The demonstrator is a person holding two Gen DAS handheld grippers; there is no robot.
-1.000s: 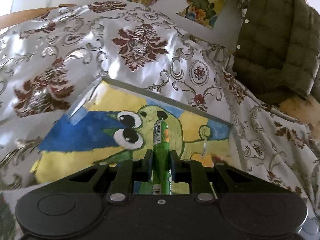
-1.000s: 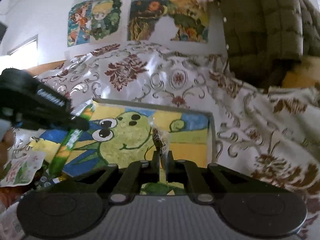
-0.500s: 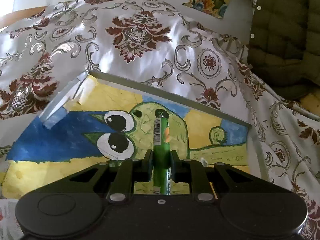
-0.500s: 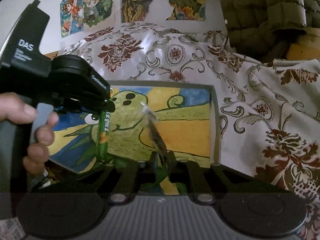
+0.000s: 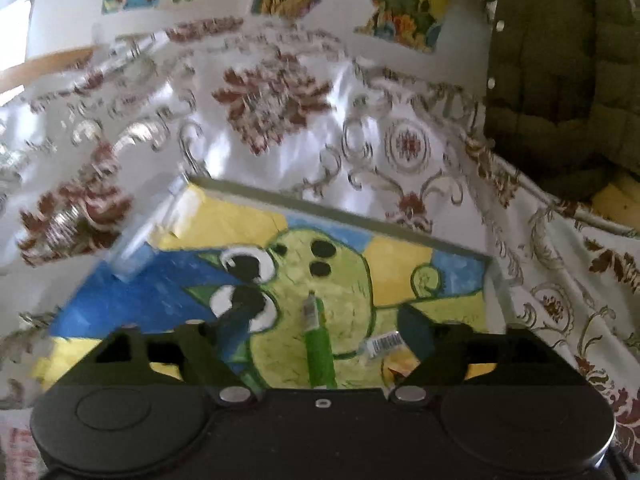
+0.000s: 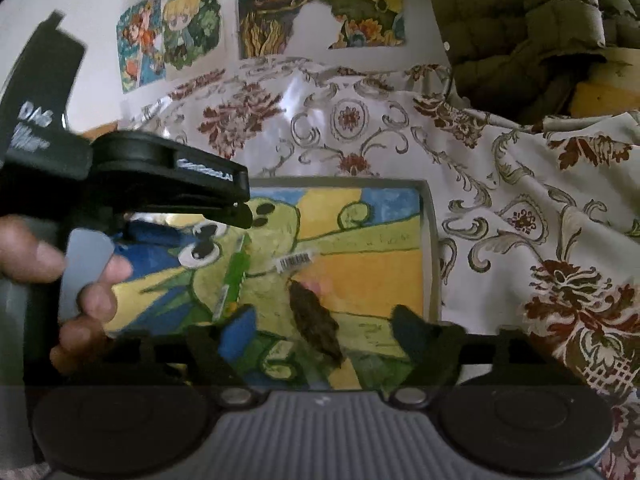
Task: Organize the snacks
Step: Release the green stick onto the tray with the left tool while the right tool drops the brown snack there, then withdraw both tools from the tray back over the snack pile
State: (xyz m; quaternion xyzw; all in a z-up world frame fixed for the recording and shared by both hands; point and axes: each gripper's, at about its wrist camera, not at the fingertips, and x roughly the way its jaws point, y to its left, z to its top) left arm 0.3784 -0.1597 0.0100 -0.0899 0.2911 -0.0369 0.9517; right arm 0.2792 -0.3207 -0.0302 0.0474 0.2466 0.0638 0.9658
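A shallow tray [image 5: 340, 210] lined with a painted green cartoon figure lies on the patterned cloth. A green stick snack [image 5: 318, 344] lies in it between the spread fingers of my left gripper [image 5: 326, 324], which is open and empty. A clear packet of brown snack [image 6: 314, 320] with a barcode label [image 6: 294, 262] lies in the tray [image 6: 430, 240] between the spread fingers of my right gripper [image 6: 320, 328], also open. The green stick [image 6: 234, 280] shows there too, under the left gripper body [image 6: 168, 176].
A floral white and brown cloth [image 5: 280, 92] covers the surface. An olive quilted jacket [image 5: 560, 72] hangs at the back right. Cartoon posters [image 6: 280, 12] are on the wall behind. A hand [image 6: 80, 280] holds the left gripper.
Both grippers opened. The green stick dropped from the left gripper into the tray, and the brown snack packet dropped from the right gripper beside it.
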